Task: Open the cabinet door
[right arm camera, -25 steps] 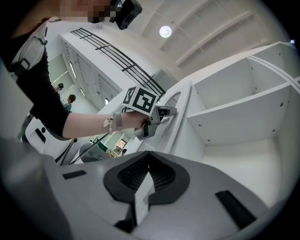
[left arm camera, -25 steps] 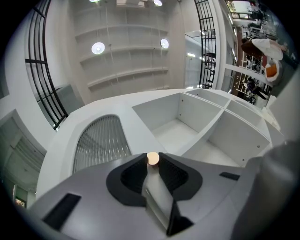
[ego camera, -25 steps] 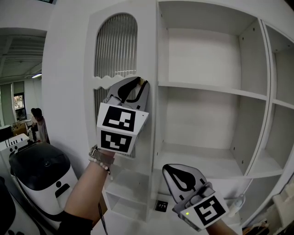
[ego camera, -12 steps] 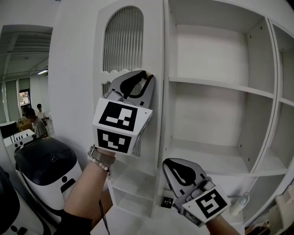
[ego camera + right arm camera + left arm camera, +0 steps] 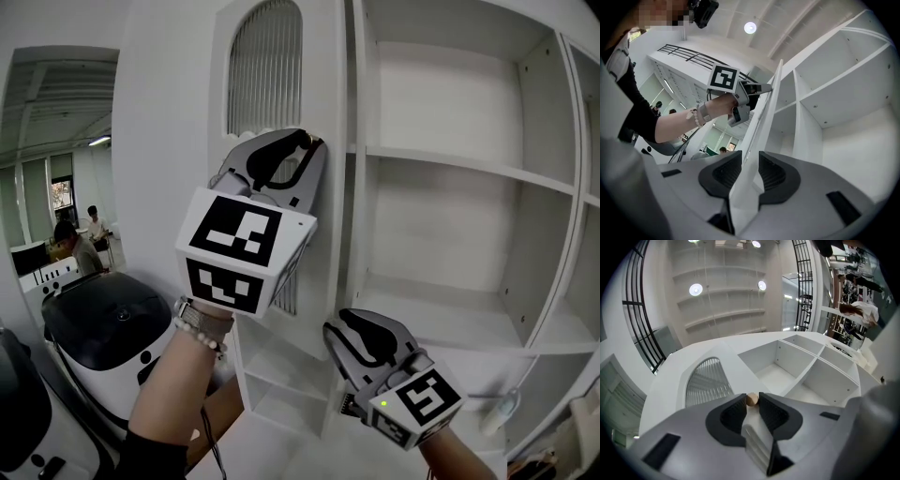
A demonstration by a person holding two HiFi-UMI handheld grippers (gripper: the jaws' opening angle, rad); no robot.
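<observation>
Left gripper (image 5: pixel 302 145) clamps the small round wooden knob (image 5: pixel 751 399) of the white arched cabinet door (image 5: pixel 326 84), swung open at eleven o'clock. Right gripper (image 5: pixel 751 164), jaws just opening, straddles its lower edge, seemingly loose. A skewed pull could slip the knob.

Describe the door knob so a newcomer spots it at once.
Start at the tall white shelf cabinet; at its left stands a door with an arched ribbed pane. On the door's edge nearest the shelves, beside that pane, sits a small round knob, pinched between the left gripper's jaws. It is the only tan, wood-coloured spot on the all-white front.
</observation>
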